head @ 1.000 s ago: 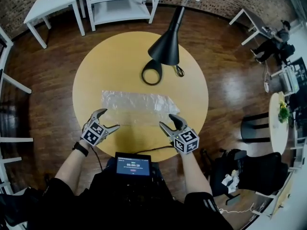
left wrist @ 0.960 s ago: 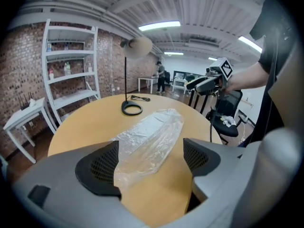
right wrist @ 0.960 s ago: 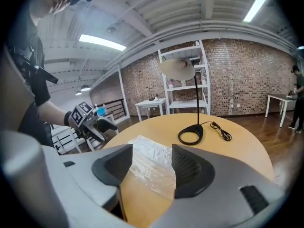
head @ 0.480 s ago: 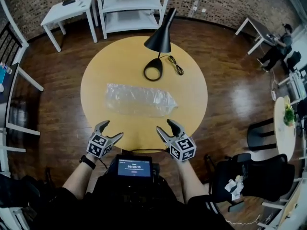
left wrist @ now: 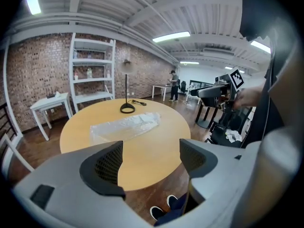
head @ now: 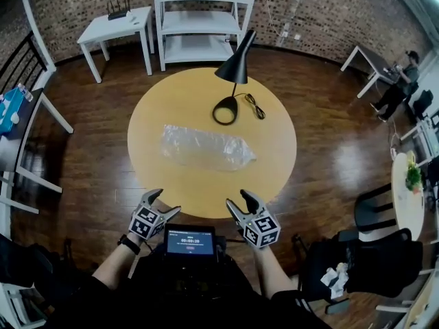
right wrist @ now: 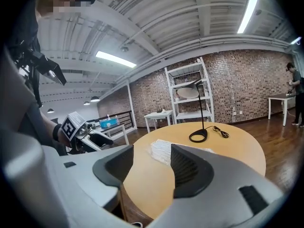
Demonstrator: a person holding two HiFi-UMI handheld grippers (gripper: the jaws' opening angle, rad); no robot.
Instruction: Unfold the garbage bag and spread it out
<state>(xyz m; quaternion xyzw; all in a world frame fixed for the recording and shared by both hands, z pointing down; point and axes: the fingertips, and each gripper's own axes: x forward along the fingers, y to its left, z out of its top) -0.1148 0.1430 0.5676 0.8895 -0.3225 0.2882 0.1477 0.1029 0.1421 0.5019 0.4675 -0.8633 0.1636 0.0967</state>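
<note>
The clear plastic garbage bag (head: pixel 206 147) lies spread flat on the round wooden table (head: pixel 274 163); it also shows in the left gripper view (left wrist: pixel 126 126) and the right gripper view (right wrist: pixel 164 149). My left gripper (head: pixel 164 203) hovers at the table's near edge, well short of the bag. It is open, its jaws have just been closing a little, and nothing is between them (left wrist: pixel 149 158). My right gripper (head: pixel 238 199) is beside it at the near edge, open and empty (right wrist: pixel 149 163).
A black desk lamp (head: pixel 233 74) with its cord stands on the table beyond the bag. A small screen (head: pixel 188 240) sits at my chest. White shelving (head: pixel 202 19) and a white side table (head: pixel 116 26) stand behind; a dark chair (head: pixel 374 204) is at the right.
Both grippers have drawn back from beside the bag to the table's near edge. The table now looks farther away. The bag has not moved.
</note>
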